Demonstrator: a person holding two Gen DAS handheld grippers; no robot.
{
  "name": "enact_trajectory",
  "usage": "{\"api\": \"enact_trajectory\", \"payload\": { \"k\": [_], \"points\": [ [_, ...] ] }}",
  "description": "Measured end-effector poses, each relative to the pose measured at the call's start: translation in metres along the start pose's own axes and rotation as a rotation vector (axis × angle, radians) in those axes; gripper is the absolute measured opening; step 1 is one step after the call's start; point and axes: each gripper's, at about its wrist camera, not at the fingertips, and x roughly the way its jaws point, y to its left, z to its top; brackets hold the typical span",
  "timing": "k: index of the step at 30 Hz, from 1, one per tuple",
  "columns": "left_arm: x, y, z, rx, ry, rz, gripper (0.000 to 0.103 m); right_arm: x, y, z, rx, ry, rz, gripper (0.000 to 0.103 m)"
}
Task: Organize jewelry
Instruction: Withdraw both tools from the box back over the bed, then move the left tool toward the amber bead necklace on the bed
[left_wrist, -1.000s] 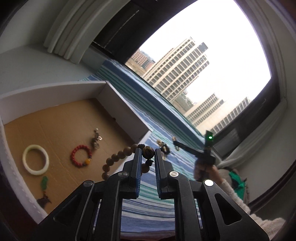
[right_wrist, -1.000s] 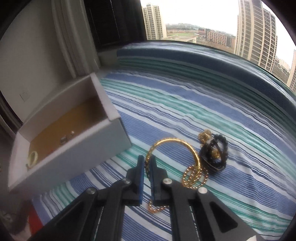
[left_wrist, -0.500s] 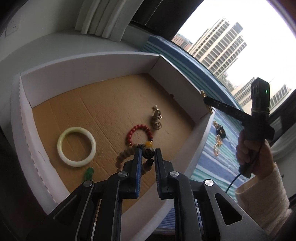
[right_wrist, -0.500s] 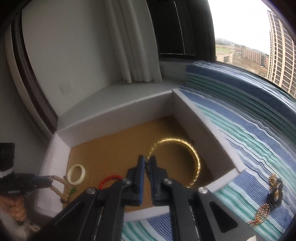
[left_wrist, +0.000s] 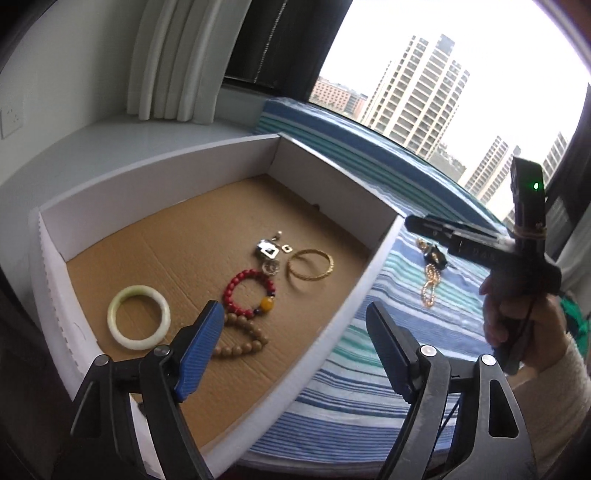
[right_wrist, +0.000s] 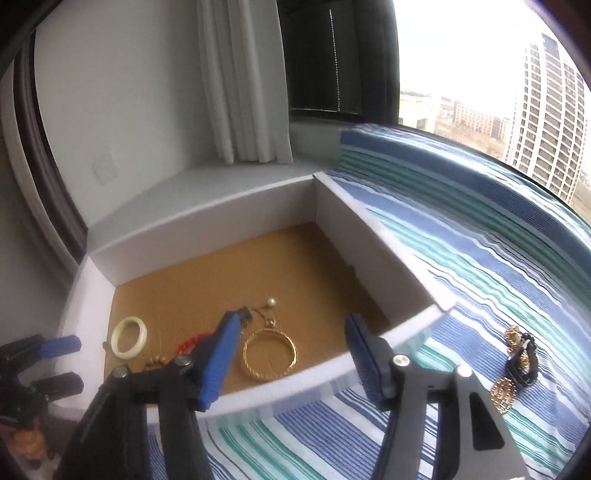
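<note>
Left wrist view showed your left gripper (left_wrist: 295, 325) with jaws just spread, the wooden bead bracelet (left_wrist: 242, 338) lying free on the box (left_wrist: 155, 192) floor. Your right gripper (right_wrist: 291, 339) had just been opening too, the gold bangle (right_wrist: 269, 356) resting loose inside.

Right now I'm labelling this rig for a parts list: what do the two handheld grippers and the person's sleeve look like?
Both grippers are black frames with silver screws and ribbed blue finger pads. The left gripper and right gripper look alike. Seen from the left wrist camera, the right gripper's body carries a small green light and trails a dark cable. The hand wears a cream knitted sleeve.
</note>
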Motion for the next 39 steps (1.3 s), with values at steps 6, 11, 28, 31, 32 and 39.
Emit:
{"api": "enact_trajectory", "payload": {
  "k": [6,11,28,31,32,39],
  "points": [
    [0.018,-0.064,-0.018,0.136,0.059,-0.077,0.086,-0.027,-0.031,-0.102,0.025,0.021,-0.163,0.060],
    [0.062,-0.117,-0.051,0.230,0.154,-0.142,0.088,-0.052,-0.083,-0.192,0.210,0.057,-0.302,0.060],
    [0.170,-0.219,-0.101,0.477,0.152,-0.147,0.088,-0.106,-0.169,-0.288,0.505,0.023,-0.517,0.060],
    [0.184,-0.220,-0.101,0.483,0.142,-0.134,0.088,-0.108,-0.172,-0.291,0.514,0.017,-0.520,0.060],
    [0.188,-0.220,-0.102,0.486,0.144,-0.125,0.088,-0.108,-0.172,-0.291,0.521,0.015,-0.516,0.060],
    [0.195,-0.217,-0.104,0.462,0.161,-0.110,0.088,-0.104,-0.173,-0.291,0.542,0.009,-0.528,0.060]
  ]
}}
